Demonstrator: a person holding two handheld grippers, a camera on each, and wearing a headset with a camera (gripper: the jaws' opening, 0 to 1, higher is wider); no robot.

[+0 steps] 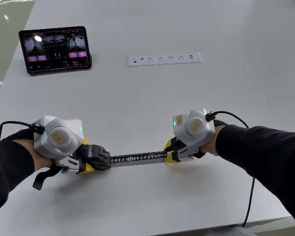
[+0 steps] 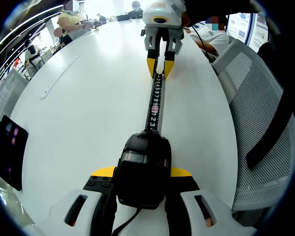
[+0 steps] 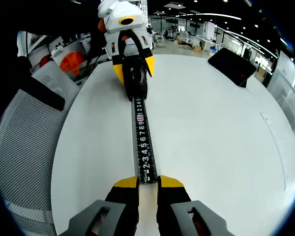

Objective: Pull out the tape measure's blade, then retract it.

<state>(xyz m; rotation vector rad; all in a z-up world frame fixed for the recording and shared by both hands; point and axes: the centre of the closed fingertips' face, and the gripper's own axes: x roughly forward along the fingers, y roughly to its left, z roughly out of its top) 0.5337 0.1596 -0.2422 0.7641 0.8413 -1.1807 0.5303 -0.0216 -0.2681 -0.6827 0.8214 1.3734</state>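
- The tape measure case [image 2: 143, 157] looks chunky and hard, and is clamped between the left gripper [image 2: 142, 173] fingers.
- Its blade [image 3: 143, 142], probably thin, springy and slick, has its tip pinched between the right gripper [image 3: 148, 183] fingers.
- The table [image 1: 196, 93] lies beneath both.

On the dark steel tape measure blade [image 3: 143, 142] I read white single digits in the right gripper view: 2 3 4 5 6 7 8 9, then a red-tinted mark I cannot make out, then 1 2 3 4 5 running toward the black plastic tape measure case [image 3: 136, 81]. In the left gripper view I read 3 4 5 6 7 8 9 along it, the red mark, then 2 3 beside the case. In the head view its print is too small for me to read, as is the lit screen of the black tablet [image 1: 55, 49].
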